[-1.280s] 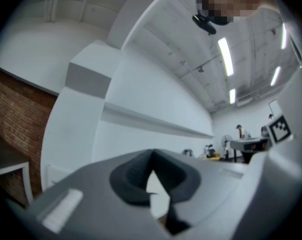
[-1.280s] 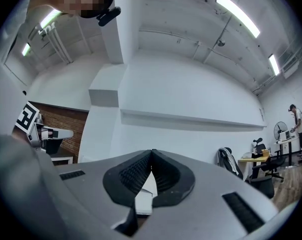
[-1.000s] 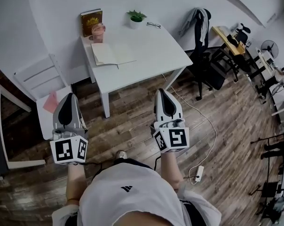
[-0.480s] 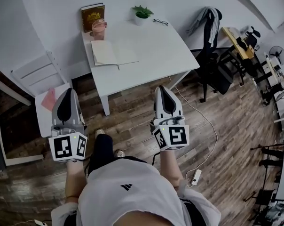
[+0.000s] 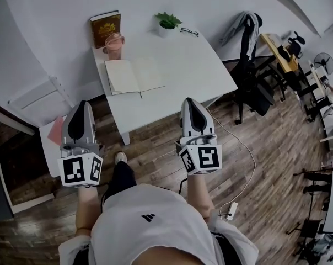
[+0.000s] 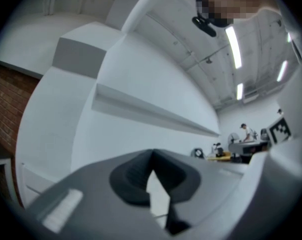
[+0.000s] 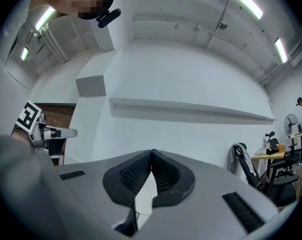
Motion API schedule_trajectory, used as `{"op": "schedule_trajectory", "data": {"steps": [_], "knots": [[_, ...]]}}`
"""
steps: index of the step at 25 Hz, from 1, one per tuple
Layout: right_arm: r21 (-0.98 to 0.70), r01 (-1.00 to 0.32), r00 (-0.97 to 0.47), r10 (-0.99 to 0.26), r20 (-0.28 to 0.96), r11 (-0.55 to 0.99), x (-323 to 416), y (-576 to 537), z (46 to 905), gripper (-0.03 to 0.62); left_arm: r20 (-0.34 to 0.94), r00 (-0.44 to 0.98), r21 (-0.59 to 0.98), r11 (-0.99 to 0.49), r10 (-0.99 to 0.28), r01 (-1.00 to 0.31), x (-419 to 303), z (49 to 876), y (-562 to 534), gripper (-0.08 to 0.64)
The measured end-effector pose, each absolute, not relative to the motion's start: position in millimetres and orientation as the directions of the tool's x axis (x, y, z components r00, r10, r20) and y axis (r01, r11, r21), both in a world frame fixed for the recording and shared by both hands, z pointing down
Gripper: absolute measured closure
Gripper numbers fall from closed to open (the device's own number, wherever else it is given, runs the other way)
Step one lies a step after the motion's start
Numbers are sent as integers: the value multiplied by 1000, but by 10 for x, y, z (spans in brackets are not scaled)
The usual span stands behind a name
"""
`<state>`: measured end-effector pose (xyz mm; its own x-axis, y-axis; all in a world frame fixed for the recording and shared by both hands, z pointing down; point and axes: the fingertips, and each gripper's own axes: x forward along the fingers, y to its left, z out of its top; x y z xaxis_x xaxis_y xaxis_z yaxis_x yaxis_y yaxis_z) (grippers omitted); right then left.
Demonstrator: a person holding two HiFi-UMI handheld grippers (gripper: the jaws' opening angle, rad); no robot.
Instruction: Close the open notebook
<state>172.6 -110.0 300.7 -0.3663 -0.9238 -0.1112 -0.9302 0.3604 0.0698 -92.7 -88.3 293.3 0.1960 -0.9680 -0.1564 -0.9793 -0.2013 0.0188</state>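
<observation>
Notebook (image 5: 135,75) lies open and flat on the left half of a white worktop (image 5: 194,65), pages up, apart from everything else on the surface. Behind it, at the far left corner, a pink cup (image 5: 114,44) stands just in front of a brown book (image 5: 106,29) propped upright against the wall. A small potted plant (image 5: 167,24) and a pair of glasses (image 5: 189,32) sit along the far edge.

A person in a white shirt (image 5: 150,225) stands on the wooden floor (image 5: 266,148) on the near side of the worktop, holding both tools out ahead. The left gripper (image 5: 82,105) hangs over the floor to the left of the worktop, well apart from the notebook. The right gripper (image 5: 189,102) points toward the worktop's near edge and touches nothing.

On both tools the fingers (image 6: 131,176) are together at the tips, with nothing caught between them; the right gripper view shows its dark ribbed fingers (image 7: 133,176) meeting the same way.

To the right, a dark office chair (image 5: 249,65) carries a draped jacket.
</observation>
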Motion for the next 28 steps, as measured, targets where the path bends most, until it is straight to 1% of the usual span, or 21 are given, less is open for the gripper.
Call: {"op": "schedule_trajectory", "data": {"steps": [17, 23, 28], "knots": [[79, -955, -293, -951, -98, 286, 1060, -2237, 2983, 600, -159, 305, 7, -310, -939, -951, -1480, 2819, -2265, 551], [101, -951, -298, -954, -32, 293, 802, -2470, 3235, 600, -159, 347, 4, -352, -924, -936, -1567, 2845, -2561, 551], [129, -928, -340, -937, 80, 348, 508, -2573, 3646, 598, -140, 362, 17, -368, -921, -930, -1670, 2963, -2698, 551]]}}
